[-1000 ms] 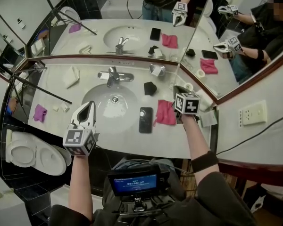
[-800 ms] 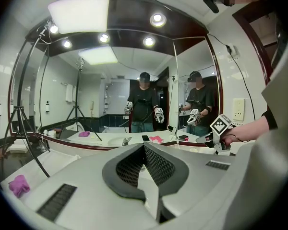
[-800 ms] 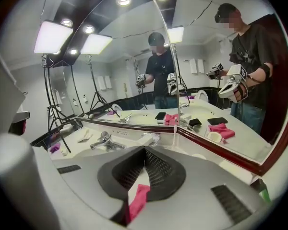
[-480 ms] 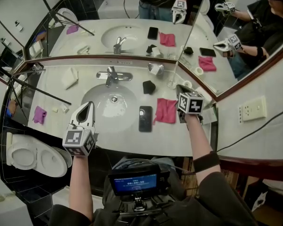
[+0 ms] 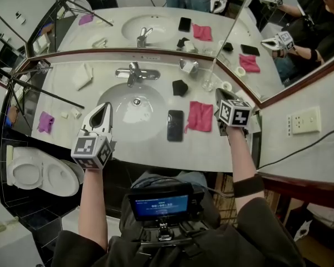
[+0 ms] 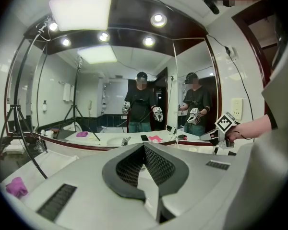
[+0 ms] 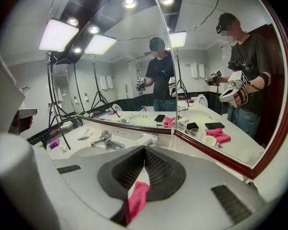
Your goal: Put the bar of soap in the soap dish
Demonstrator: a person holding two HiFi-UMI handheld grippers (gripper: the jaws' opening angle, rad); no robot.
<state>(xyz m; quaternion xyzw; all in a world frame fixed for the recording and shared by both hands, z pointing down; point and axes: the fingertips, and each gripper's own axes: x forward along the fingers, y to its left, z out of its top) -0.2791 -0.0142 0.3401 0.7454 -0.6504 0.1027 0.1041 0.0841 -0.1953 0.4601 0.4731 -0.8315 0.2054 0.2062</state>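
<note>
A chrome soap dish (image 5: pixel 187 65) stands at the back of the white counter, right of the faucet (image 5: pixel 134 73). In the right gripper view a white bar of soap (image 7: pixel 145 138) appears to lie on it. My left gripper (image 5: pixel 107 105) hangs over the front left rim of the sink basin (image 5: pixel 134 115), shut and empty (image 6: pixel 144 145). My right gripper (image 5: pixel 219 92) hovers just right of a pink cloth (image 5: pixel 199 115), well in front of the dish. It is shut (image 7: pixel 144 149) with nothing held. The pink cloth on the counter shows through the gap below its tips.
A black phone (image 5: pixel 175 125) lies between the basin and the pink cloth. A small black object (image 5: pixel 180 88) and a drinking glass (image 5: pixel 209 84) sit near the dish. A folded white cloth (image 5: pixel 83 77), a purple cloth (image 5: pixel 45 121) and a tripod leg (image 5: pixel 44 96) are at the left. Mirrors back the counter.
The head view has tilted slightly, so everything sits a little higher in the picture. Both grippers stay shut and about where they were.
</note>
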